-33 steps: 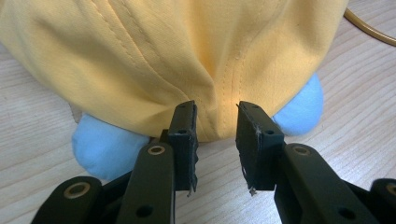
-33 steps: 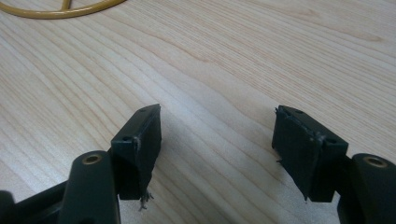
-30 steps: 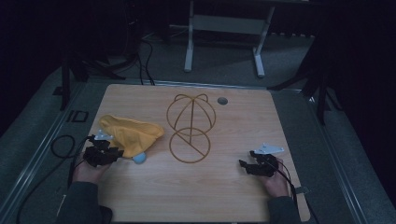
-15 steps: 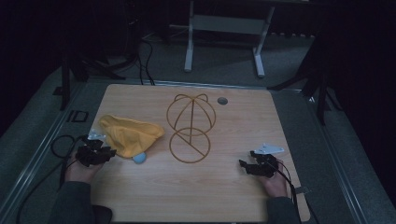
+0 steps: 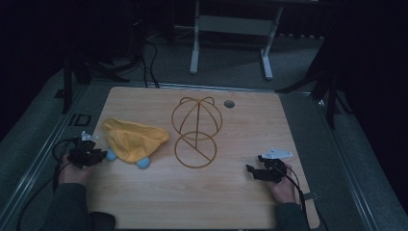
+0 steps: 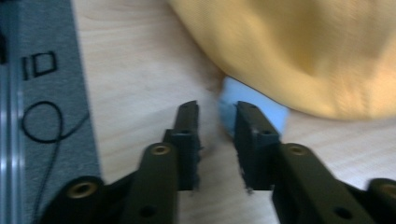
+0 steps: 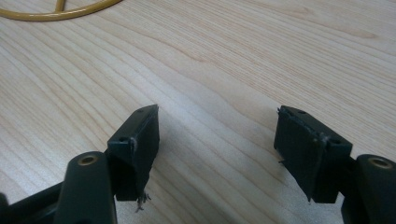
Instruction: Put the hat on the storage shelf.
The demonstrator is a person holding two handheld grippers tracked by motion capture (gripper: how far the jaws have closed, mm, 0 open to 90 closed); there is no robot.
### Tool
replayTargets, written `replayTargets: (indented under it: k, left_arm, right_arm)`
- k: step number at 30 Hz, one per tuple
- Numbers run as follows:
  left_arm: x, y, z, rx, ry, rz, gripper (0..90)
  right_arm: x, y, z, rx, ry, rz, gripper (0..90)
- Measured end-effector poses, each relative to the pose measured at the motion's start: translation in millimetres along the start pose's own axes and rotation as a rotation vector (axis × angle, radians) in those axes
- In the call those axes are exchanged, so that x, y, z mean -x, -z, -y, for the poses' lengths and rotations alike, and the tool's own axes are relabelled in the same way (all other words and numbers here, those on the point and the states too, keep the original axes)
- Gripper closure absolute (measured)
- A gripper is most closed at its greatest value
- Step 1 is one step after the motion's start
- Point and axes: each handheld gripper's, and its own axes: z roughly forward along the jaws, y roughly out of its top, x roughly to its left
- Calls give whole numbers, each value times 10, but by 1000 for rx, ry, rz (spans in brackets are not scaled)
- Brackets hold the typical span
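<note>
Table [image 5: 240, 192]: pale wood grain. Cloth [image 5: 132, 139]: yellow-orange, light blue tips [image 6: 252, 112]. Wire frame [image 5: 196, 132]: mustard yellow. Gripper jaws: black, both units. Surrounding floor [image 5: 365, 159]: grey.

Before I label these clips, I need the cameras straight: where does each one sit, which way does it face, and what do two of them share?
High view: above the person's side, facing forward and down on the table; forearms, left gripper, right gripper.
Left gripper view: on the left gripper, facing the yellow cloth and blue piece.
Right gripper view: on the right gripper, facing bare wood and the wire frame.
Shared: cloth, frame with high view.
</note>
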Motion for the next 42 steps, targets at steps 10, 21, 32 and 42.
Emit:
replayTargets:
  k: [10, 21, 32, 42]
  left_arm:
    - [54, -128, -85, -39, -39, -16, 897]
    - [471, -10, 43, -26, -206, 87, 850]
    - [804, 188, -95, 42, -377, 153, 710]
    - [807, -34, -88, -54, -446, 189, 555]
  right_arm:
    - [0, -1, 0, 1, -1, 1, 304]
    - [-1, -2, -1, 1, -2, 2, 303]
    - [-4, -2, -1, 0, -3, 3, 302]
    - [-5, -2, -2, -1, -4, 3, 299]
